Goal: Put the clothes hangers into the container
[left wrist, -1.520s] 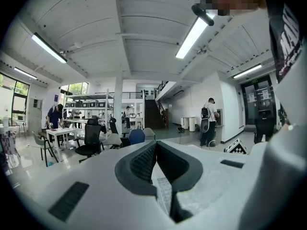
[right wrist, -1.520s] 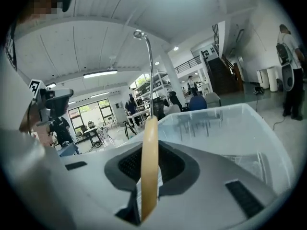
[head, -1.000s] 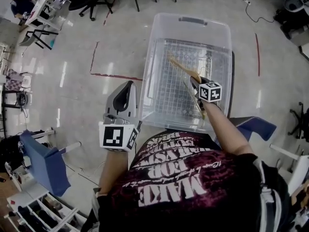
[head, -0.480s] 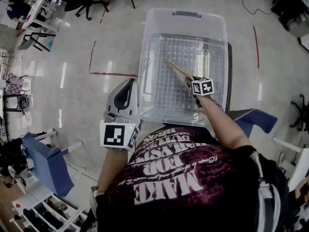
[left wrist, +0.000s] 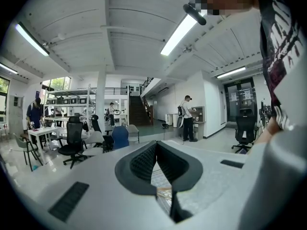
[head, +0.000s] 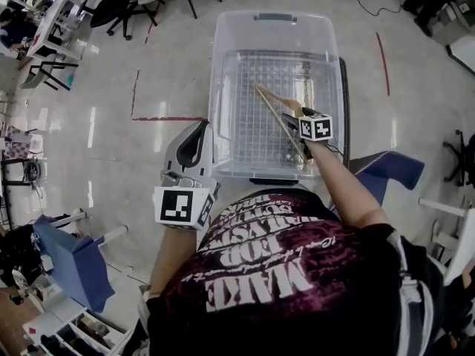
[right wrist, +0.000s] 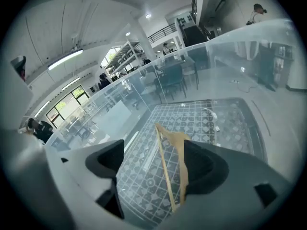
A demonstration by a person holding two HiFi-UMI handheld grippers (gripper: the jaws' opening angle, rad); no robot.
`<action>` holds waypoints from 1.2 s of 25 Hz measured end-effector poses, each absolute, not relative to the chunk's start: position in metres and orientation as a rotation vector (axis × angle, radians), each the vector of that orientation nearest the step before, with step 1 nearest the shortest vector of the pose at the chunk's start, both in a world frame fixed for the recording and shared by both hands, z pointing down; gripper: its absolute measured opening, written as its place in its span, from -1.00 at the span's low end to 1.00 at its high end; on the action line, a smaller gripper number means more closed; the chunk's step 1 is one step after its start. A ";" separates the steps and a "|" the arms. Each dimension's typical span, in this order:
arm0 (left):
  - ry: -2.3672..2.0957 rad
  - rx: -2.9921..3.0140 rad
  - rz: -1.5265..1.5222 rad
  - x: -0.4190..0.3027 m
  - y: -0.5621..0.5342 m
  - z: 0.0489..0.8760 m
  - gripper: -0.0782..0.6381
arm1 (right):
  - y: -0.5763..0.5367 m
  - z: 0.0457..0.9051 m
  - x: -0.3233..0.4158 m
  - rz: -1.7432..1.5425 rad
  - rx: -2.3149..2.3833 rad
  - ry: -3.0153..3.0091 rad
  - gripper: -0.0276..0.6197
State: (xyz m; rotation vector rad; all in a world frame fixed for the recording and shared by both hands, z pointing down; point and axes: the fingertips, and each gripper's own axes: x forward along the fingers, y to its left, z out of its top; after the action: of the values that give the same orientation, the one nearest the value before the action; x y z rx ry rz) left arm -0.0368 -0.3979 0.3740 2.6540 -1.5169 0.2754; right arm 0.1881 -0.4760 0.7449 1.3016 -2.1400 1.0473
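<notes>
Item: wooden clothes hanger (head: pixel 276 107), 1 pc. Loc.: inside the container (head: pixel 220 80), above its grid-patterned floor, slanted from mid-container toward the container's near-right corner. Change noted: the jaws of the right gripper (head: pixel 295 117) have just been opened and are now seen wide apart. The hanger (right wrist: pixel 163 166) is still lodged between them and leans on the right-hand jaw, but it is no longer pinched. Whether its far end is already rested on the container floor cannot be told. Meaning for task: the hanger is judged as good as delivered, since it sits below the container rim, so only a drop and a withdrawal of the right gripper (right wrist: pixel 156 164) are req'd. Care is advised so the hook isn't dragged back out over the container's near wall. Left gripper (head: pixel 191 148): held outside the container, just beside its near-left corner, jaws together at the tips, nothing carried; judged free for the next pc.
</notes>
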 end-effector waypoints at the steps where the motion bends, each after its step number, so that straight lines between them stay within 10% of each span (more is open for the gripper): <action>1: -1.510 2.658 0.270 -0.038 -0.394 0.374 -0.76 | -0.471 0.740 0.189 1.057 1.317 -2.138 0.35; 9: -1.478 2.685 0.212 -0.048 -0.358 0.370 -0.76 | -0.449 0.654 0.192 0.960 1.458 -2.343 0.31; 18: -1.483 2.644 0.047 -0.102 -0.302 0.359 -0.76 | -0.382 0.444 0.162 0.212 1.588 -2.732 -0.90; 30: -1.295 2.769 -0.072 -0.085 -0.234 0.338 -0.76 | -0.234 0.341 0.121 -0.206 1.478 -2.672 -0.91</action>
State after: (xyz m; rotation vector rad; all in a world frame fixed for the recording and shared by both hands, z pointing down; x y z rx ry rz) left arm -0.0852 -0.2336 0.3379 2.7693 -1.2948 -0.0724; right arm 0.1210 -0.2345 0.3408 1.4783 -2.6722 -0.2061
